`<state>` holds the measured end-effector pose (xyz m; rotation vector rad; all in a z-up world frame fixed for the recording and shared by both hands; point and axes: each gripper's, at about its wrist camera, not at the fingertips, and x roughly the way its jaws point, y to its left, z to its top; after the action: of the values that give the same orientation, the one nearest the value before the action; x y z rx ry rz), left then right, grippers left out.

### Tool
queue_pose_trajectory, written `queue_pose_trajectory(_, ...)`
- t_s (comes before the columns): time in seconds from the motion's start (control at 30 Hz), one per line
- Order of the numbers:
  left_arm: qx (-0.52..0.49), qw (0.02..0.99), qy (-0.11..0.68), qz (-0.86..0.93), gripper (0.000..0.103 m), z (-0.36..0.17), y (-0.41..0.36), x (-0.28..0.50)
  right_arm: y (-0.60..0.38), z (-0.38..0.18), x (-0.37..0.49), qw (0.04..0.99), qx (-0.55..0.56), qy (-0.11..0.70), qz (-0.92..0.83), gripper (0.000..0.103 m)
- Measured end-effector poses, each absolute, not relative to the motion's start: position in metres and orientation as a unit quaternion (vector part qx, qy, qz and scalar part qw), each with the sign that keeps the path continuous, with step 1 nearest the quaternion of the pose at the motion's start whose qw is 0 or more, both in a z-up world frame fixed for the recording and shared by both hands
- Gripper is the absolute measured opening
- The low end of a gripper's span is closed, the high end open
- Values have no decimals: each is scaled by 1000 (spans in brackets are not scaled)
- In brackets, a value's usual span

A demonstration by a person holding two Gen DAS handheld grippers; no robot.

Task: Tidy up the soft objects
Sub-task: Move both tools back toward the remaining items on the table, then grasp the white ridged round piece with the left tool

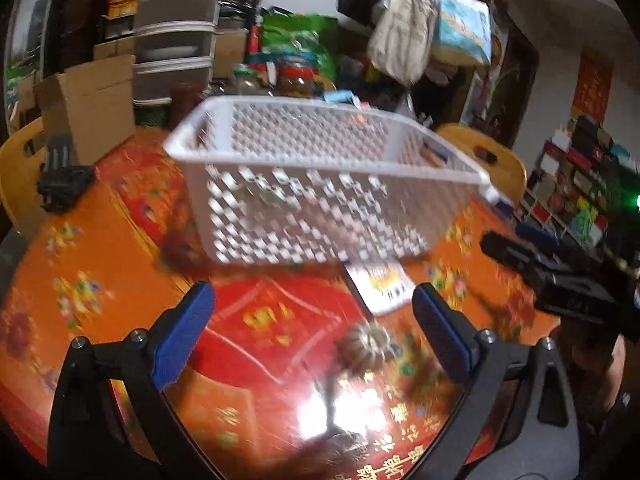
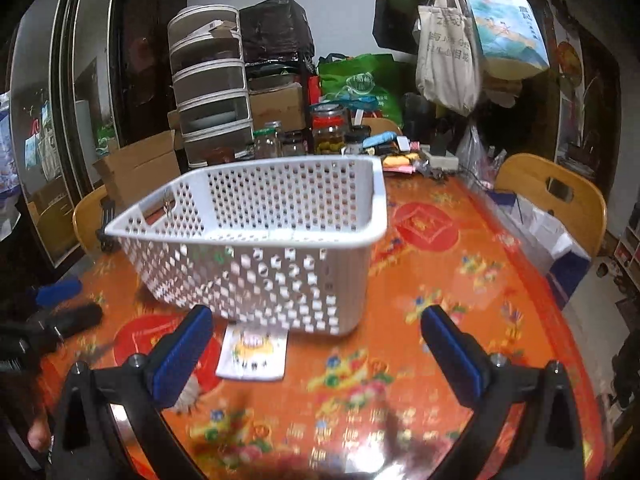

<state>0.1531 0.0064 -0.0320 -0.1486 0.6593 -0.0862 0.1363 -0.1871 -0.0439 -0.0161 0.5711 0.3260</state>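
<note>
A white perforated plastic basket stands on the table with the orange and red floral cloth. A small white printed packet lies flat just in front of it. Closer in lies a brownish ruffled round thing, blurred. My left gripper is open, its blue pads wide apart and nothing between them, hovering over the cloth short of the basket. My right gripper is open and empty too, right of the left one. Each shows in the other's view: the right gripper and the left gripper.
Wooden chair backs stand at the table's edges. A cardboard box, stacked drawers, glass jars and bags crowd the far side. A black device lies at the far left of the table.
</note>
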Motion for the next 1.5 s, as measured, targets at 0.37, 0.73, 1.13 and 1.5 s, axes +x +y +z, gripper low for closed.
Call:
queue_pose_trajectory(0.37, -52, 923, 377, -52, 97, -76, -38, 159, -204, -68, 135, 944, 24, 294, 146, 103)
queue_pose_trajectory(0.73, -53, 913, 402, -48, 48, -94, -54, 181, -201, -69, 141, 942, 24, 301, 145, 103)
queue_pose_trajectory(1.13, -66, 908, 413, -35, 42, -92, -30, 184, -179, -78, 145, 935, 10, 319, 157, 103)
queue_pose_trajectory(1.5, -78, 916, 393, 1, 42, -75, 24, 191, -145, -85, 151, 923, -18, 345, 170, 103)
